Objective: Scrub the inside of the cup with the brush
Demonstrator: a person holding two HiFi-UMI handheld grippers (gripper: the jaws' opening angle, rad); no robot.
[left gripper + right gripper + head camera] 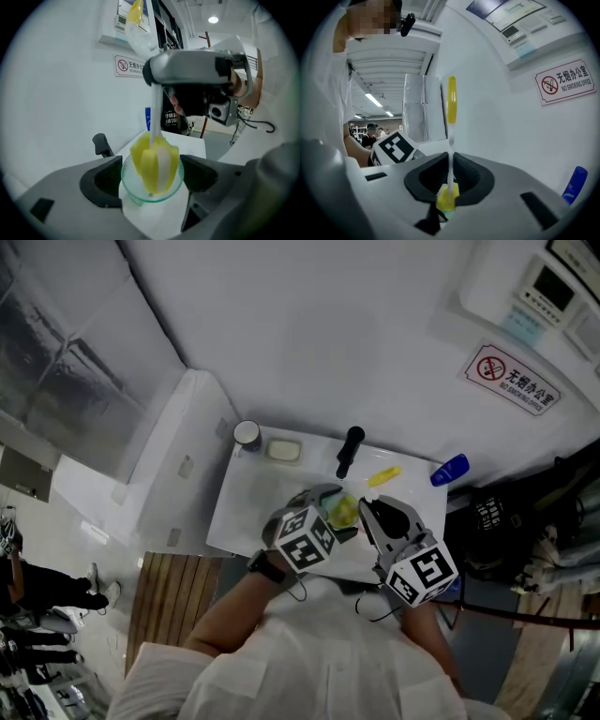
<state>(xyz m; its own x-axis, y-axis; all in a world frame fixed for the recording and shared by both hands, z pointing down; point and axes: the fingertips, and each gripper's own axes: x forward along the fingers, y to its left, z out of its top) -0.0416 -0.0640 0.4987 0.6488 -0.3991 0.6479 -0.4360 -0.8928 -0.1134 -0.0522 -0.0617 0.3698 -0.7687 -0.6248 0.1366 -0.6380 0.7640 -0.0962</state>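
Observation:
In the left gripper view a clear greenish cup [133,190] sits between the two dark jaws of my left gripper [152,180], which is shut on it. The brush's yellow sponge head [154,164] stands inside the cup, and its white handle [153,112] rises to my right gripper [192,70]. In the right gripper view the right gripper [449,180] is shut on the thin handle [450,154], sponge [447,197] below, yellow handle end [451,105] above. From the head view both grippers [305,538] [394,526] meet at the cup [343,511] over the white table [253,498].
On the table's far side stand a white mug [247,434], a pale block [284,450], a black handle-like object [349,451] and a blue bottle [450,469]. A white wall with a no-smoking sign [513,379] rises behind. A wooden slatted floor [169,592] lies to the left.

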